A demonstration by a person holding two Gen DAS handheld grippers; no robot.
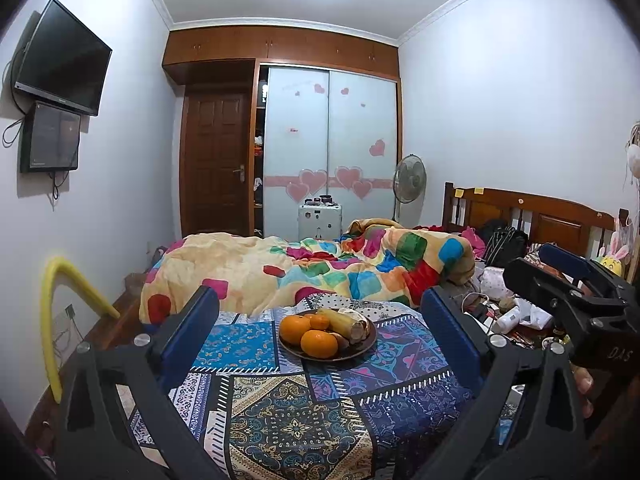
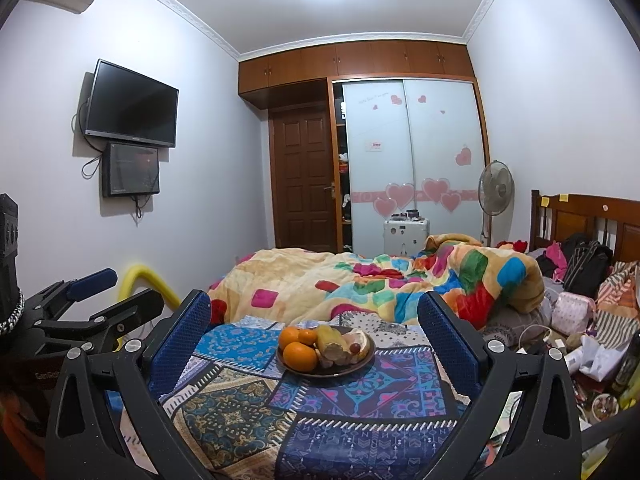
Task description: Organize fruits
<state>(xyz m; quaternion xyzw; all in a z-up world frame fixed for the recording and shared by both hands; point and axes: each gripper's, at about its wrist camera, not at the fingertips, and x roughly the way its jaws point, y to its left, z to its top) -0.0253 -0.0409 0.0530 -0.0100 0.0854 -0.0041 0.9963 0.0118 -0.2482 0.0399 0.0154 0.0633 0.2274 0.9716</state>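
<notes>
A dark round plate [image 1: 360, 350] sits on a patterned blue cloth [image 1: 288, 412] on the bed. It holds oranges [image 1: 319, 343], a corn cob [image 1: 345, 322] and other fruit. The plate also shows in the right wrist view [image 2: 348, 368], with oranges [image 2: 300, 356], corn [image 2: 332, 344] and a grape [image 2: 355, 347]. My left gripper [image 1: 320, 320] is open and empty, a short way in front of the plate. My right gripper [image 2: 314, 320] is open and empty, also short of the plate. Each gripper shows at the edge of the other's view: the right gripper [image 1: 576, 280], the left gripper [image 2: 108, 292].
A crumpled multicoloured quilt [image 1: 320, 272] lies behind the plate. Cluttered bags, cables and boxes [image 2: 576, 320] fill the right side by the wooden headboard [image 1: 532, 216]. A yellow foam tube [image 1: 52, 320] stands at the left by the wall. A wardrobe, door and fan stand at the back.
</notes>
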